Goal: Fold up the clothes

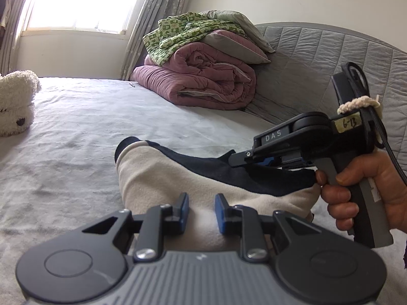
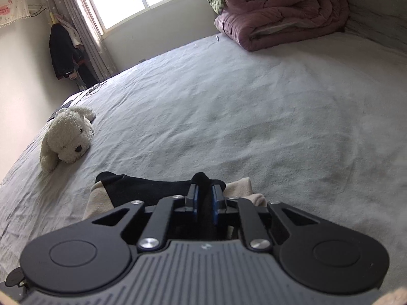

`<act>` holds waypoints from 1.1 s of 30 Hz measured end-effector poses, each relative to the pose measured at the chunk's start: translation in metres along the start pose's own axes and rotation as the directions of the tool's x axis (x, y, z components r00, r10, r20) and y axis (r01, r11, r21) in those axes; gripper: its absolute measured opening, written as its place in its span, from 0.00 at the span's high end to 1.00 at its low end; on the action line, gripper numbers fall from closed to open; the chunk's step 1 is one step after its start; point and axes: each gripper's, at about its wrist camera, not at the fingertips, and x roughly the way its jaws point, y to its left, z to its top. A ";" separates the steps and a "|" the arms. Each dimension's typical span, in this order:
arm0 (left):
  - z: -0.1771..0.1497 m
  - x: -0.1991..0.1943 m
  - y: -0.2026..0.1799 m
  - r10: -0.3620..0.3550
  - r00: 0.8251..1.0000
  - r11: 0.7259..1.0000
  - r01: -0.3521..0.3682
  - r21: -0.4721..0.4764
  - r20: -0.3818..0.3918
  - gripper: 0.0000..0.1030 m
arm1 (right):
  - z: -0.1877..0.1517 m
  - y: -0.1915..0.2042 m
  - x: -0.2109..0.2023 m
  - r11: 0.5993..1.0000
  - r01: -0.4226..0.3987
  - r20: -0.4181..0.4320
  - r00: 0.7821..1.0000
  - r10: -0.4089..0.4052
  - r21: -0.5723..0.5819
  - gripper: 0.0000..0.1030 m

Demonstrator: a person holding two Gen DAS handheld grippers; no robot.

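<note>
A cream and navy fleece garment (image 1: 162,178) lies bunched on the grey bed sheet (image 1: 76,132). My left gripper (image 1: 201,204) hovers over its cream part, blue pads apart, nothing pinched between them. In the left wrist view my right gripper (image 1: 235,158), held by a hand (image 1: 368,185), comes in from the right and clamps the garment's navy edge. The right wrist view shows the right gripper (image 2: 203,193) with a fold of the navy fabric (image 2: 152,190) squeezed between its blue pads; cream cloth shows on either side.
A white plush dog (image 2: 67,138) lies at the left of the bed. A rolled pink quilt (image 1: 203,76) topped with a green checked blanket (image 1: 183,33) and pillows is stacked at the far end against a grey padded headboard (image 1: 318,58). A window (image 1: 81,0) and curtains stand behind.
</note>
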 end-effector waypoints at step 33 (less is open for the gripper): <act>0.004 0.042 -0.046 -0.136 0.985 0.982 0.148 0.116 -0.109 0.75 | 0.005 -0.035 -0.049 0.986 -0.102 0.030 0.995 0.099 0.130 0.71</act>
